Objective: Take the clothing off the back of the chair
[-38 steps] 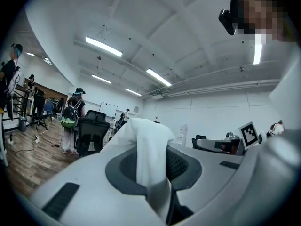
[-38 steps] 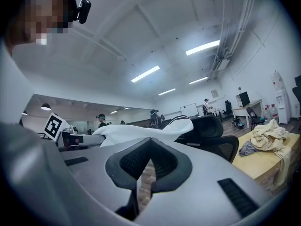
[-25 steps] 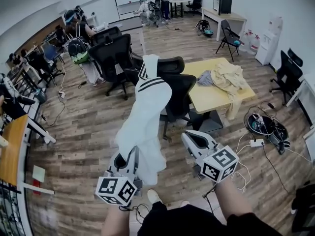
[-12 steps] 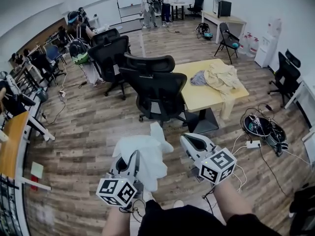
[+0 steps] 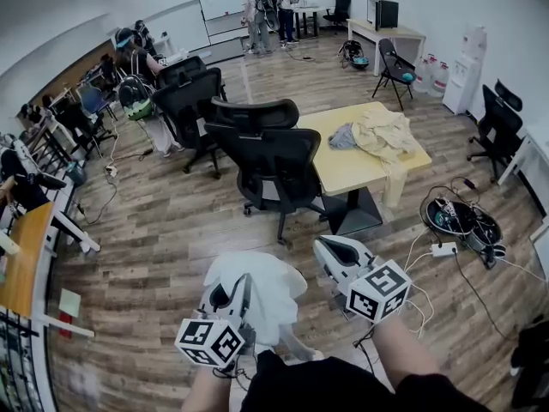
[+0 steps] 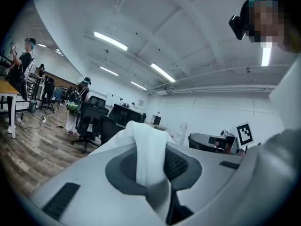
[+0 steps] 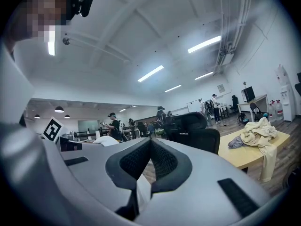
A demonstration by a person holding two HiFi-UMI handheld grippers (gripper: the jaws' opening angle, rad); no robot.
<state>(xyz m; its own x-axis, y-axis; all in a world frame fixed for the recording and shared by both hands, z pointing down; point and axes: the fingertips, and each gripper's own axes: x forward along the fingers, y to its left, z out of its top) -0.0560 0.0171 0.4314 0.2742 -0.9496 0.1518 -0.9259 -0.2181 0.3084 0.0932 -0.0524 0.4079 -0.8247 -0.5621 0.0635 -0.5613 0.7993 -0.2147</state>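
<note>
A white garment (image 5: 257, 283) hangs bunched from my left gripper (image 5: 226, 288), low and close to the person's legs. In the left gripper view the white cloth (image 6: 149, 155) is pinched between the dark pads of the left gripper (image 6: 151, 147) and drapes away over the tips. The black office chair (image 5: 276, 160) stands farther off in the middle of the floor, its back bare. My right gripper (image 5: 333, 249) hovers beside the garment on the right. In the right gripper view the jaws of the right gripper (image 7: 150, 144) meet with nothing between them, and the black chair (image 7: 194, 132) is ahead.
A yellow table (image 5: 353, 175) behind the chair carries a pile of clothes (image 5: 379, 132). More black chairs (image 5: 194, 94) stand at the back left. Cables and a power strip (image 5: 460, 218) lie on the floor at right. A wooden desk (image 5: 17, 257) lines the left edge. People stand at the far wall.
The white garment came off the chair back and was drawn down toward the person with the left gripper. The chair back is now bare. The right gripper drew back slightly.
</note>
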